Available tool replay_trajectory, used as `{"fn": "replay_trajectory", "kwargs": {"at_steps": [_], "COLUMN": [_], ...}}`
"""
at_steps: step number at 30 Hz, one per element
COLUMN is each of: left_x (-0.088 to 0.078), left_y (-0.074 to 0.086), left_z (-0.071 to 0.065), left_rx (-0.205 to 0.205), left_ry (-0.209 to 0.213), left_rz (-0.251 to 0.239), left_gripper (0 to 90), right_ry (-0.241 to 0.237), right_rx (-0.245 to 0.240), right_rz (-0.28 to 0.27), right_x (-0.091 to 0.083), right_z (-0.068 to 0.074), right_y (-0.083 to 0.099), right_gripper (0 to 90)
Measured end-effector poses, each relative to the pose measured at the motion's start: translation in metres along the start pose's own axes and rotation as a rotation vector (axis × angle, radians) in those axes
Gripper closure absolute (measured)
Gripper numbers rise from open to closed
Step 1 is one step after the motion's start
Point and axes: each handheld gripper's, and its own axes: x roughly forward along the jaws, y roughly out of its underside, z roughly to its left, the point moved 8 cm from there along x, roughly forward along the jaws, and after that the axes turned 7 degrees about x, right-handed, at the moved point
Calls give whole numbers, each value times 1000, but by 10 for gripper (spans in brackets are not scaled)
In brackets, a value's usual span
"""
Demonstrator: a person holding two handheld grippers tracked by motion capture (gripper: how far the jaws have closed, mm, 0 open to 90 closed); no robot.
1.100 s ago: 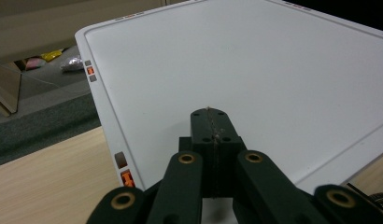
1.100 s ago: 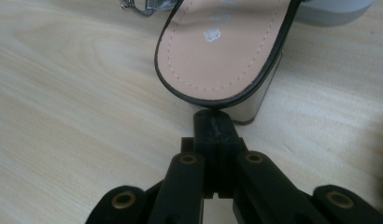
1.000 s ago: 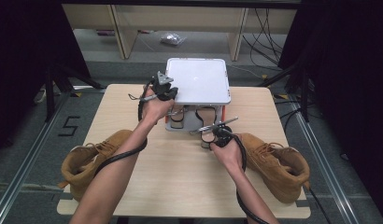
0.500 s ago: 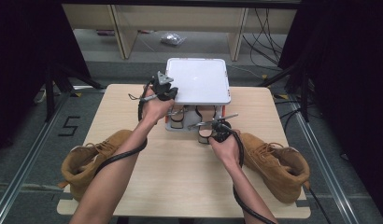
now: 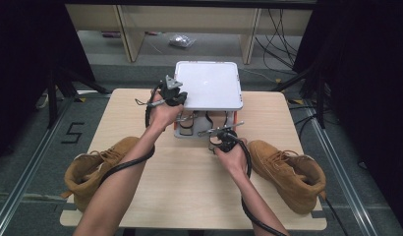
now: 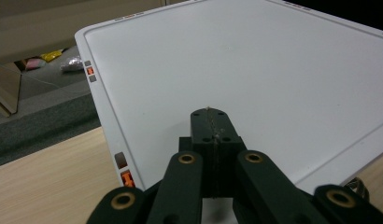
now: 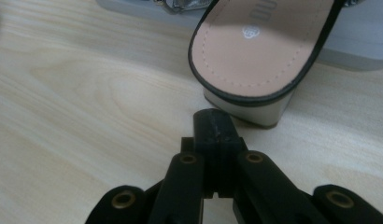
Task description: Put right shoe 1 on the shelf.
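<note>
Work surface: a light wooden table (image 5: 140, 123) with pale grain, standing on grey carpeted floor (image 5: 37, 147). A floor marking reading "5" (image 5: 71, 132) lies to the table's left. Dark curtains (image 5: 22, 59) close both sides of the room; beige shelving units (image 5: 189, 24) stand beyond the far edge, with loose cables (image 5: 283, 29) on the floor at the right and a small wrapped packet (image 5: 180, 40) between the units.

A white box lid (image 5: 209, 84) sits at the table's far centre, raised over a grey box (image 5: 182, 132) that holds sandals. Two tan lace-up boots occupy the near corners: the left boot (image 5: 94, 169) overhangs the table's left edge, the right boot (image 5: 288, 169) lies near the right edge.

The left gripper (image 5: 171, 93) rests at the lid's left edge; in the left gripper view its jaws are pressed together with nothing between them, tips over the white lid (image 6: 255, 70).

The right gripper (image 5: 224, 140) is at the box's near side. Its jaws are likewise closed and empty, the tips just short of a sandal's heel (image 7: 259, 51), pink insole with black trim, resting on the wood.
</note>
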Motion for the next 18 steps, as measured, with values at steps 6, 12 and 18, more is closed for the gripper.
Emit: {"fn": "replay_trajectory", "kwargs": {"at_steps": [6,12,18], "left_x": [0,0,0], "left_y": [0,1,1], "left_z": [0,1,1], "left_rx": [-1,6,8], "left_ry": [5,4,5], "left_rz": [2,9,9], "left_gripper": [895,895,896], "right_ry": [9,-24,52], "right_rx": [25,17,31], "right_rz": [-26,-81,-97], "right_x": [1,-12,-17], "right_z": [1,1,-8], "right_y": [-4,-14,-26], "right_gripper": [900,900,900]}}
